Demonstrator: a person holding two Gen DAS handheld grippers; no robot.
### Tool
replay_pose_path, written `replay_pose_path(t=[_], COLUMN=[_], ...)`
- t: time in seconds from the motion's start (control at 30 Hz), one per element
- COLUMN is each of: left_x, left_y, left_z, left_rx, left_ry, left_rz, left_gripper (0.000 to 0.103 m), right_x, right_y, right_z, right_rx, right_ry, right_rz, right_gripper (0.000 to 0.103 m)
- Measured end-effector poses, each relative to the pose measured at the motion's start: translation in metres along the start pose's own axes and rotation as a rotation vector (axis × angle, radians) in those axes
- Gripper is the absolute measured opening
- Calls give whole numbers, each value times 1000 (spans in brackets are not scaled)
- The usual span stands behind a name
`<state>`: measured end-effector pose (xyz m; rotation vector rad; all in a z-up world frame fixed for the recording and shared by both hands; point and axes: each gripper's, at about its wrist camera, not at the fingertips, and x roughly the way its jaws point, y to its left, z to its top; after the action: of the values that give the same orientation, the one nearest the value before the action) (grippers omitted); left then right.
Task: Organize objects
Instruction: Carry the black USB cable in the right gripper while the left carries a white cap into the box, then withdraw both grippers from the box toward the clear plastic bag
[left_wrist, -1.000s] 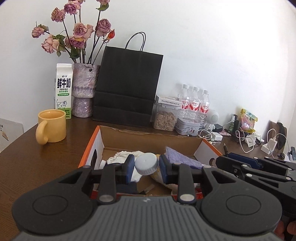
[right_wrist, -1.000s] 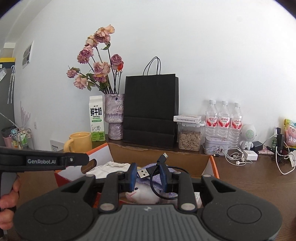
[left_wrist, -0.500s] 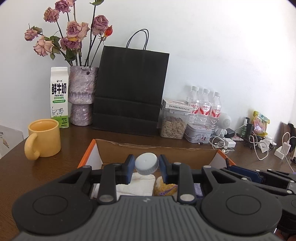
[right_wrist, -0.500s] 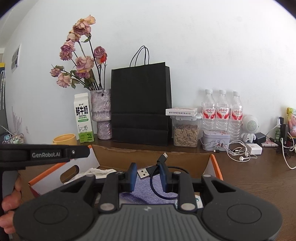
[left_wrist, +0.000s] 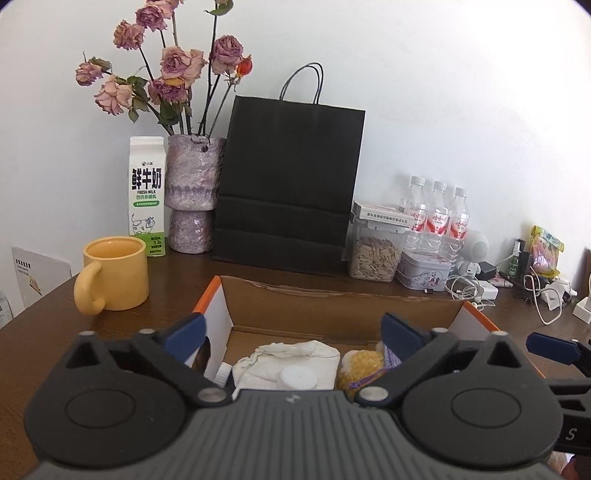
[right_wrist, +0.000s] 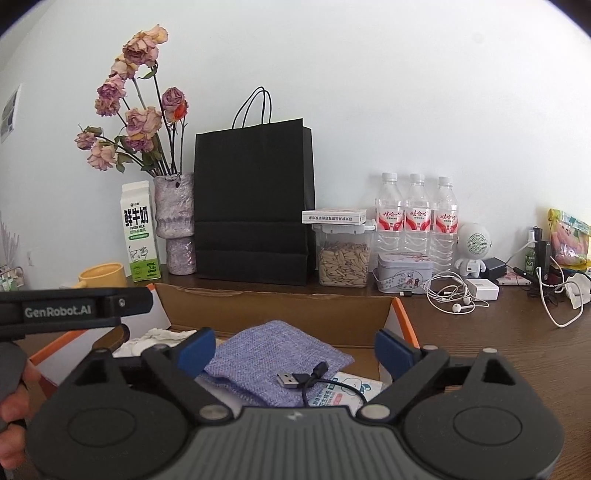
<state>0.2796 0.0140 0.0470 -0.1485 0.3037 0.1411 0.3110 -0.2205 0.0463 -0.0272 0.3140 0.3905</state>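
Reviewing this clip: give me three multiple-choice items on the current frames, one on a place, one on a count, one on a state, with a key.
1. Where does the USB cable lie?
A. On the purple cloth pouch in the cardboard box
B. Beside the yellow mug
C. On top of the tin

2. How many water bottles stand against the wall?
A. Two
B. Three
C. Five

3. How is the left gripper?
A. Shut on the white cap
B. Shut on the cloth
C. Open, nothing between its pads

Key: 1 A, the plug rests on the pouch inside the box. 2 B, three red-labelled bottles stand in a row. 3 C, the jaws have just been opening and stand wide; the white cap lies on the white cloth below.
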Motion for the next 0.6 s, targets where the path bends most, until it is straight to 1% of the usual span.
replay_pose_path(t=[0.03,0.27,0.6], left_x=[-2,-1,-3], left_y=[0,1,3], left_z=[0,0,-3], left_rx=[0,-2,-8], left_ry=[-9,-4,2], left_rz=[3,4,-1], left_gripper=[103,103,103], right_x=[0,-1,-9], right_y=[0,0,1], right_z=[0,-2,-1], right_rx=[2,1,10], right_ry=[-1,0,-28], right_rz=[0,-1,-5], right_gripper=[97,102,103])
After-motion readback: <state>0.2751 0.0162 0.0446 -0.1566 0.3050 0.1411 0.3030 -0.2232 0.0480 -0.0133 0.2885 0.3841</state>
